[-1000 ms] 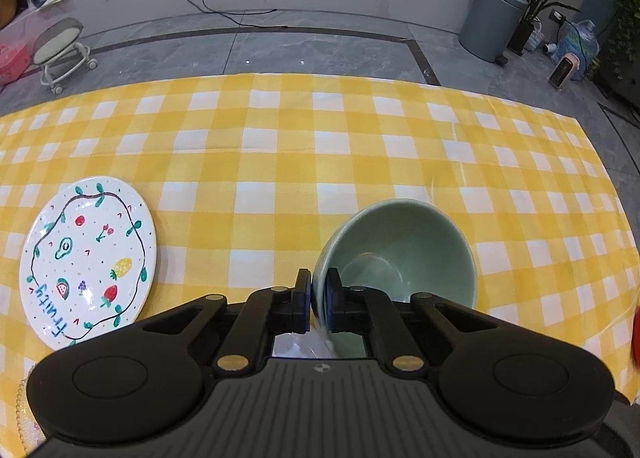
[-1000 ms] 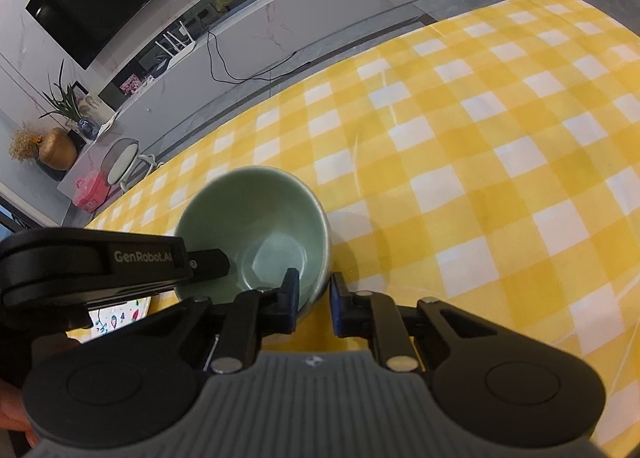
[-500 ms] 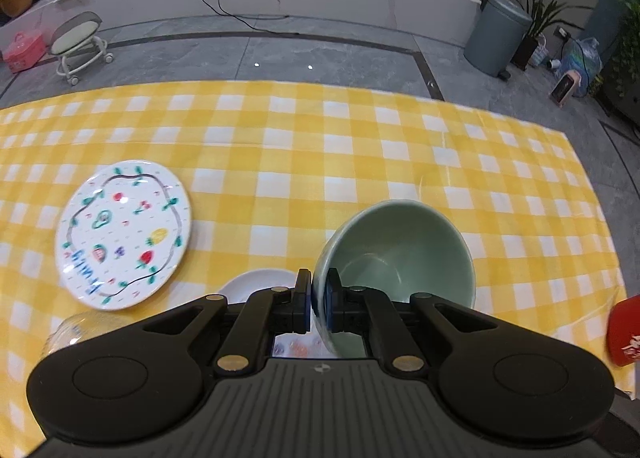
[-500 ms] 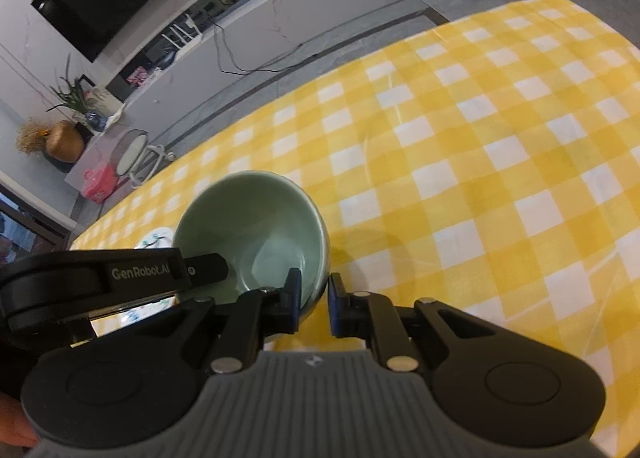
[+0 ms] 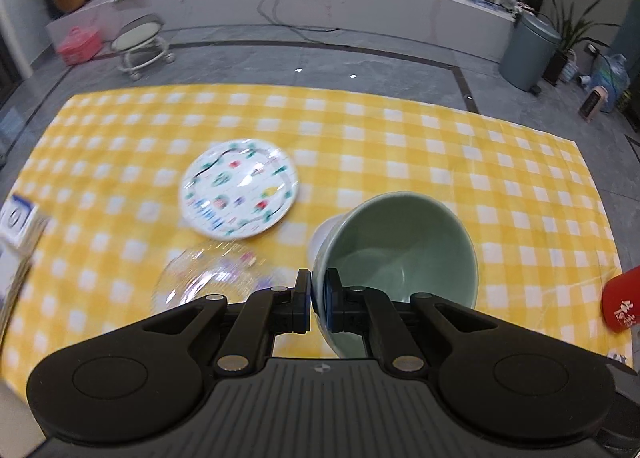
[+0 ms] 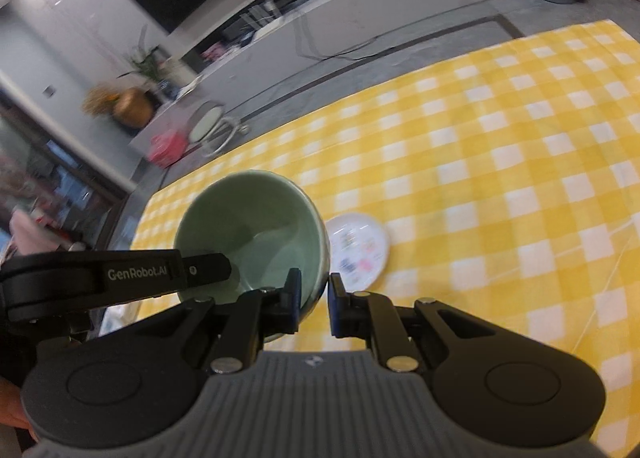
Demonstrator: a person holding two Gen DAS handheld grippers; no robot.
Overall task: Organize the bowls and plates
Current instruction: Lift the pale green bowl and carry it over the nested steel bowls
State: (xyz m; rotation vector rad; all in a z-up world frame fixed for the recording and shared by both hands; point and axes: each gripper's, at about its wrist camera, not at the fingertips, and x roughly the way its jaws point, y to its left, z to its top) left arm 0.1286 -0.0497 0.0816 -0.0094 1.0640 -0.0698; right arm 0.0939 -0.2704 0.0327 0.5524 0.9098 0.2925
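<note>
The left gripper (image 5: 318,300) is pinching the near rim of the green bowl (image 5: 400,258) and carrying it clear of the yellow checked table (image 5: 440,145). The right gripper (image 6: 312,298) is bracketing the same rim, but a gap shows at its right finger, so it seems to be slack rather than clamping. Nothing is looking stacked yet: the fruit plate (image 5: 239,189) is lying alone to the left, a clear glass dish (image 5: 208,278) is sitting nearer, and a small white plate (image 6: 360,252) is lying under the bowl, well below it. Sorting is at an early stage, with the bowl's landing and all gathering left. Motion blur is smearing the plate's pattern, the bowl is hiding most of the small plate, and a red object (image 5: 622,304) is cut off at the right edge.
</note>
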